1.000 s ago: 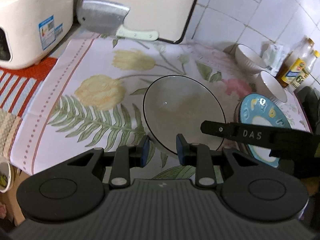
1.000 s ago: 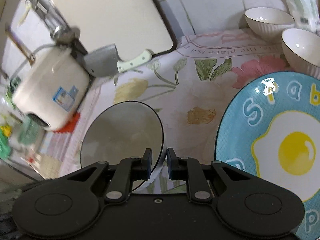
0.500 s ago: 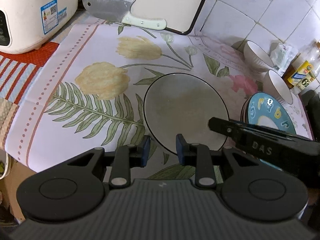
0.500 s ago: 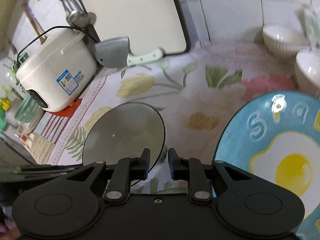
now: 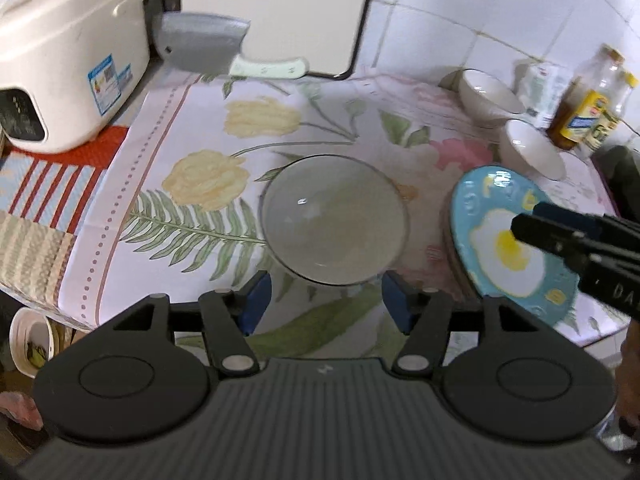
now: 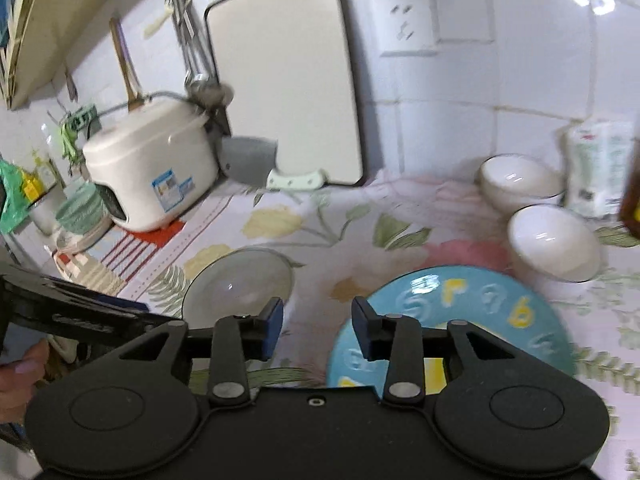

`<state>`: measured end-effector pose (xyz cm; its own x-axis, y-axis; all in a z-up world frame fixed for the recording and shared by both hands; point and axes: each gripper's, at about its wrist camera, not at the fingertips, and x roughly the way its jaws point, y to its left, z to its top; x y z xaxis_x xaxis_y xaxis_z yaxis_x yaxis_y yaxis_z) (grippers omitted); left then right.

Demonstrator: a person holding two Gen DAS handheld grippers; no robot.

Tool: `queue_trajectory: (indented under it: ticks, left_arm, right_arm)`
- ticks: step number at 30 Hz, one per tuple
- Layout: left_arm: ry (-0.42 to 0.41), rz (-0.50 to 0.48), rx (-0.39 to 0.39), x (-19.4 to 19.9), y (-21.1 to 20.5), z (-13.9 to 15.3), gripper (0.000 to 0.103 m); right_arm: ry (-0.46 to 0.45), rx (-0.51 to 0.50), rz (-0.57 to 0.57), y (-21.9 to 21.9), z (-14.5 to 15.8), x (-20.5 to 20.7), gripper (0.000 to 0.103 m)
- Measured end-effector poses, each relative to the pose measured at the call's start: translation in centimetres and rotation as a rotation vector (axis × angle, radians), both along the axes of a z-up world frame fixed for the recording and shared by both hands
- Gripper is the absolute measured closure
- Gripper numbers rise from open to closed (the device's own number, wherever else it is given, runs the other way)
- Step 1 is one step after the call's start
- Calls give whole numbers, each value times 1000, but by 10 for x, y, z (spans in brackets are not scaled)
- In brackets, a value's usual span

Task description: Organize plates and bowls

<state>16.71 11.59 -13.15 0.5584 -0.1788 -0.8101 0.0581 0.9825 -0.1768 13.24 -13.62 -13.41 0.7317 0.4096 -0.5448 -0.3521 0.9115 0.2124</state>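
A grey plate (image 5: 334, 220) with a dark rim lies flat on the flowered cloth. My left gripper (image 5: 326, 300) hovers just short of its near rim. Its jaws are opening, and the pads touch nothing. A blue plate (image 5: 508, 240) with a fried-egg picture tops a small stack to the right. My right gripper (image 6: 318, 320) hangs over the gap between the grey plate (image 6: 236, 284) and the blue plate (image 6: 460, 300). Its jaws are opening too, with nothing between them. Two white bowls (image 6: 520, 184) (image 6: 554, 240) stand behind the blue plate.
A white rice cooker (image 5: 60, 60) stands at the back left. A cleaver (image 5: 208, 46) and a cutting board (image 5: 280, 12) lean on the tiled wall. Bottles (image 5: 588, 108) and a packet (image 6: 596, 168) crowd the back right corner. The table's front edge runs just below the grippers.
Both pairs of jaws, narrow at the grey plate's near rim before, have widened. Both grippers have pulled back and up. The right one has swung right, over the blue plate.
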Motion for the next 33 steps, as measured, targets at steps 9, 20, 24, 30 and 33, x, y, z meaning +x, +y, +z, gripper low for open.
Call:
queue_trajectory:
  ticks: [9, 20, 24, 30, 33]
  left_arm:
    - [-26, -139, 45, -32, -48, 56, 34]
    - [-108, -247, 51, -36, -101, 94, 21]
    - [-124, -314, 104, -30, -131, 92, 12]
    - [-95, -376, 56, -8, -163, 85, 9]
    - [-97, -385, 35, 7, -177, 79, 9]
  right_arm:
    - [-116, 30, -47, -60, 46, -50, 49]
    - [-178, 12, -127, -120, 62, -75, 34]
    - [-152, 45, -131, -142, 57, -74, 30]
    - [-141, 54, -171, -174, 43, -68, 27]
    - [-139, 49, -191, -188, 31, -61, 27]
